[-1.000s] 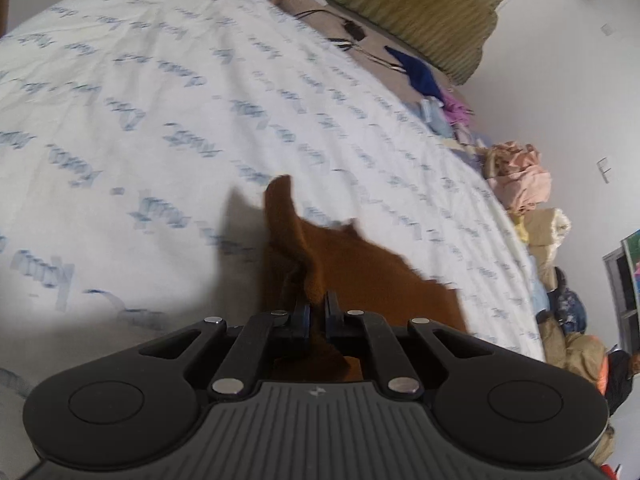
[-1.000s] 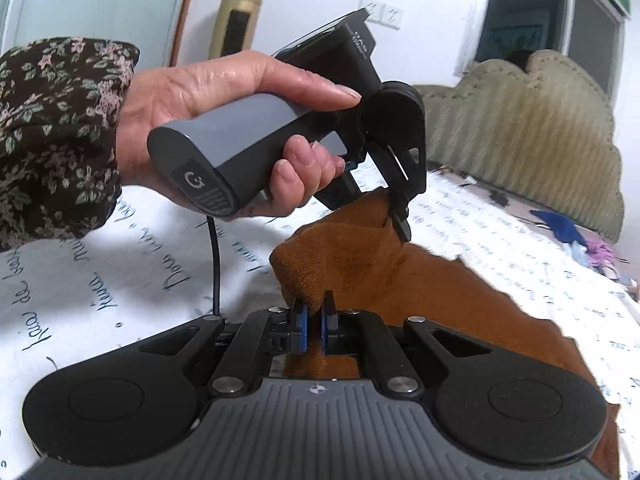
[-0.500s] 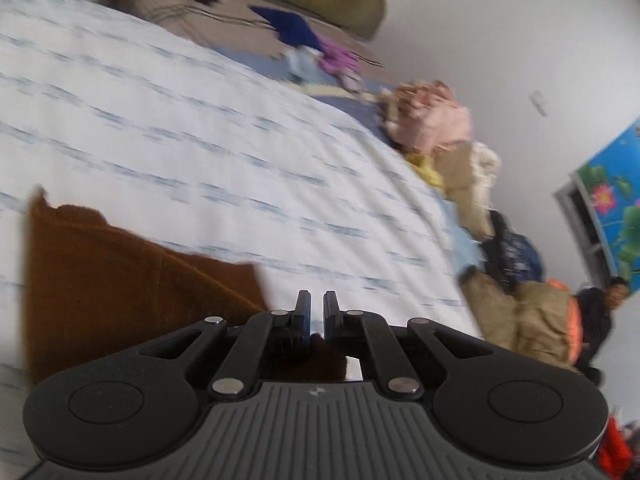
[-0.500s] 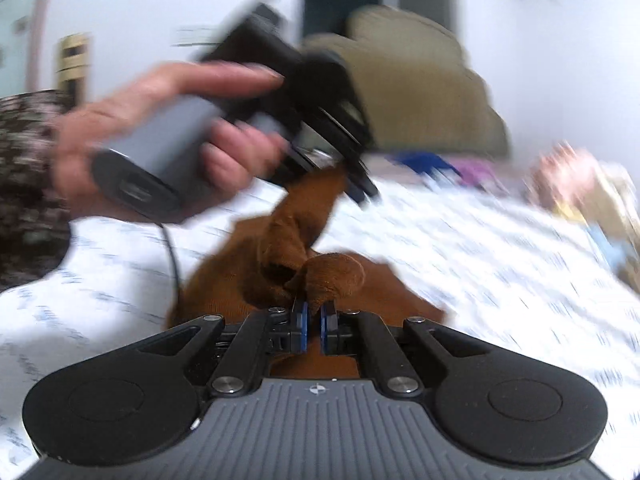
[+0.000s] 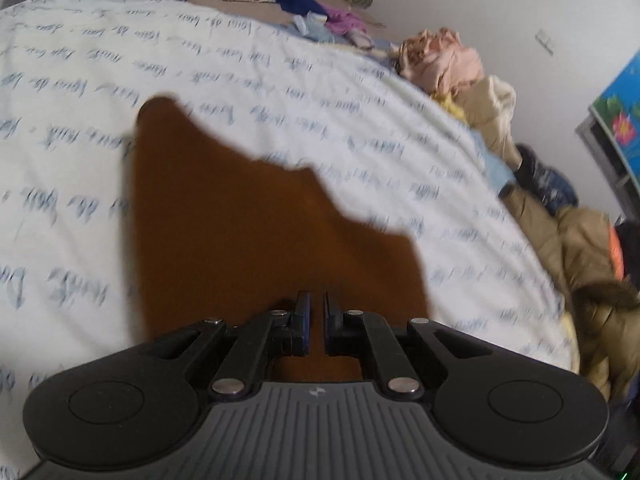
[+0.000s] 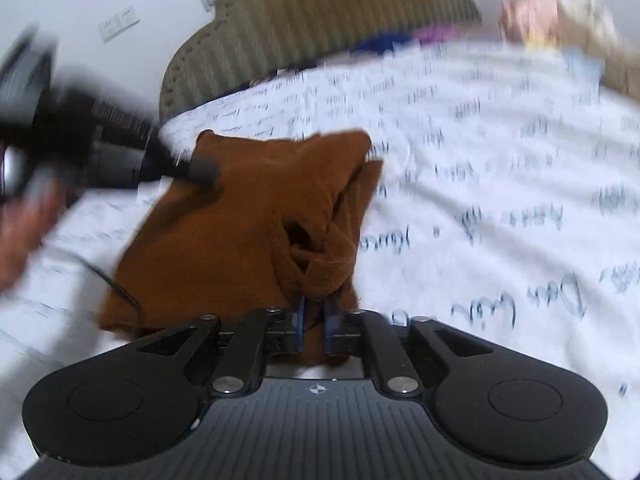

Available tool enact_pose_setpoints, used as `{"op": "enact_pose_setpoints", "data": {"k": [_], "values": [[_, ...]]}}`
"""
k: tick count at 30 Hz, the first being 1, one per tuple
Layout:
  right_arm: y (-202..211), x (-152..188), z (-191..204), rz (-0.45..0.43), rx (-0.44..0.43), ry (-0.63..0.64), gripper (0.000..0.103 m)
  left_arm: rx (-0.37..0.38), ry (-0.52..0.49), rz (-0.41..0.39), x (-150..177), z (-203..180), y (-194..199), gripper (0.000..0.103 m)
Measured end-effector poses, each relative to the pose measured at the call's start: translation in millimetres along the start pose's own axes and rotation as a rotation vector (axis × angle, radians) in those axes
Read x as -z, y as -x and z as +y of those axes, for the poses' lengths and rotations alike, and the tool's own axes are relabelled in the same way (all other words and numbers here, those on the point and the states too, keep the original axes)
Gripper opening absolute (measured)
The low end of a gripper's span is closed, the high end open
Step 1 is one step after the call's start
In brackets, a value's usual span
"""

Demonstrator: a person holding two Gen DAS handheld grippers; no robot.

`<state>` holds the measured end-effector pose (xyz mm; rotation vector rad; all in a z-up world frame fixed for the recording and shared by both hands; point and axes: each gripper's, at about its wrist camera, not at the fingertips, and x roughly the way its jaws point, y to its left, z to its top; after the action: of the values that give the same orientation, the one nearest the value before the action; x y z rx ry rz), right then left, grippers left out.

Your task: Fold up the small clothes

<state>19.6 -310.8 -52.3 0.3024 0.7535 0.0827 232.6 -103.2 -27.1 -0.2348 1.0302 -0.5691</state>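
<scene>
- Right gripper (image 6: 315, 322), lower centre of the right wrist view: the jaws pinched a bunched wad of the brown garment (image 6: 240, 232) between the blue pads (image 6: 299, 322).
- Left gripper (image 5: 316, 326), lower centre of the left wrist view: the jaws stood slightly parted; brown cloth showed in the gap, but whether it was gripped could not be told.
- Handling, as a judgement: the garment looked soft, light and limp, with a fuzzy, non-slippery nap. It draped and creased freely, so corners or hems appeared the best places to grip.
- Appearance: uniform rust-brown, partly doubled over, with an irregular upper edge and a rumpled knot near the right jaws.
- Position: it lay on the white bedsheet (image 5: 360, 92) printed with blue script, centre-left in both views.
- The headboard (image 6: 320, 12) filled the upper centre of the right wrist view.
</scene>
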Motion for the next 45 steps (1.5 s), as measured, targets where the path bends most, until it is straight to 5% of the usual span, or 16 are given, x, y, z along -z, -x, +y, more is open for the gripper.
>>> {"op": "enact_pose_setpoints", "data": {"k": [2, 5, 8, 12, 13, 14, 15, 21, 24, 28, 32, 34, 37, 40, 44, 45], "values": [[17, -5, -9, -0.018, -0.014, -0.056, 0.038, 0.027, -0.02, 0.043, 16, 3, -2, 0.006], [42, -18, -17, -0.099, -0.047, -0.092, 0.051, 0.017, -0.057, 0.028, 35, 3, -1, 0.006], [34, -31, -14, -0.105, -0.14, -0.086, 0.06, 0.059, -0.035, 0.02, 40, 6, 6, 0.006], [-5, -44, 1, -0.01, -0.143, -0.037, 0.06, 0.084, -0.007, 0.078, 49, 14, 3, 0.006], [-20, -44, 4, 0.028, -0.139, -0.036, 0.053, 0.096, 0.018, 0.092, 52, 19, 2, 0.006], [-31, -41, 7, 0.066, -0.145, -0.026, 0.031, 0.107, 0.039, 0.098, 56, 23, 3, 0.006], [-37, -35, 11, 0.075, -0.132, -0.007, 0.022, 0.117, 0.047, 0.099, 58, 27, 5, 0.006], [13, -26, 24, -0.036, -0.095, 0.031, 0.013, 0.1, 0.009, 0.058, 67, 28, 29, 0.006], [1, -22, 11, 0.052, -0.076, -0.044, 0.012, 0.031, -0.049, 0.021, 67, 19, 35, 0.006], [-20, -22, -15, 0.103, -0.074, -0.156, 0.008, 0.054, 0.014, 0.156, 72, 27, 7, 0.006], [25, -48, 13, -0.057, 0.037, 0.014, 0.012, 0.076, -0.002, 0.106, 55, 23, 29, 0.006], [30, -70, 22, -0.119, 0.01, 0.045, 0.012, 0.058, -0.048, 0.051, 38, 15, 39, 0.006], [-1, -104, 33, -0.129, -0.026, 0.092, 0.012, -0.028, -0.079, -0.05, 7, 4, 39, 0.007], [-58, -125, 36, -0.033, -0.035, 0.094, 0.012, -0.149, -0.082, -0.099, -17, 3, 14, 0.007], [-120, -105, 19, 0.108, 0.124, 0.105, 0.0, -0.209, -0.058, 0.01, -18, 22, -48, 0.006], [-124, -94, 12, 0.069, 0.11, 0.107, 0.0, -0.186, -0.06, -0.045, -11, 27, -50, 0.006]]}}
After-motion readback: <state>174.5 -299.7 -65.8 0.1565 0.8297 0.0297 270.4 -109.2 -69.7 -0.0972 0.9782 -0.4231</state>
